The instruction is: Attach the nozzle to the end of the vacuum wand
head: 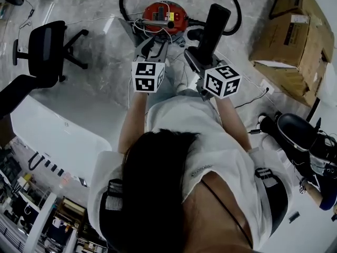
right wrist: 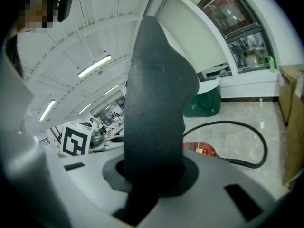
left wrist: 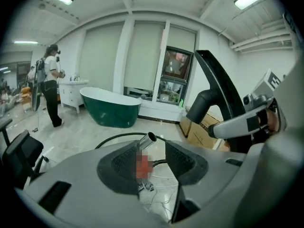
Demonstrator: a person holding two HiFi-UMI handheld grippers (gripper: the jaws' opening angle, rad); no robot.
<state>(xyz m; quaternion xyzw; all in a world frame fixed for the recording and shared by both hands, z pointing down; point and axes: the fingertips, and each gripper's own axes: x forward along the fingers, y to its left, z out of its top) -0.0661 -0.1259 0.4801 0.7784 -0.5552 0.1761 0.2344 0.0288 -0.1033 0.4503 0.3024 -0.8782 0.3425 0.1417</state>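
Observation:
The black nozzle (head: 215, 24) stands upright with my right gripper (head: 196, 51) shut on its lower part; in the right gripper view the nozzle (right wrist: 159, 99) fills the middle, with both pads of that gripper (right wrist: 154, 175) pressed on it. My left gripper (head: 154, 45) is to its left, pointing at the floor beyond. In the left gripper view, the jaws of that gripper (left wrist: 154, 163) stand apart. The shiny metal wand end (left wrist: 147, 140) shows in the gap close to the left pad, not pinched. The nozzle (left wrist: 219, 91) and right gripper appear at that view's right.
A red vacuum canister (head: 166, 16) with a black hose (head: 235, 16) and loose cables lies on the marble floor ahead. Cardboard boxes (head: 289, 36) stand at the right, an office chair (head: 48, 49) and a white table (head: 52, 136) at the left. A green bathtub (left wrist: 111, 107) and a standing person (left wrist: 50, 87) are farther off.

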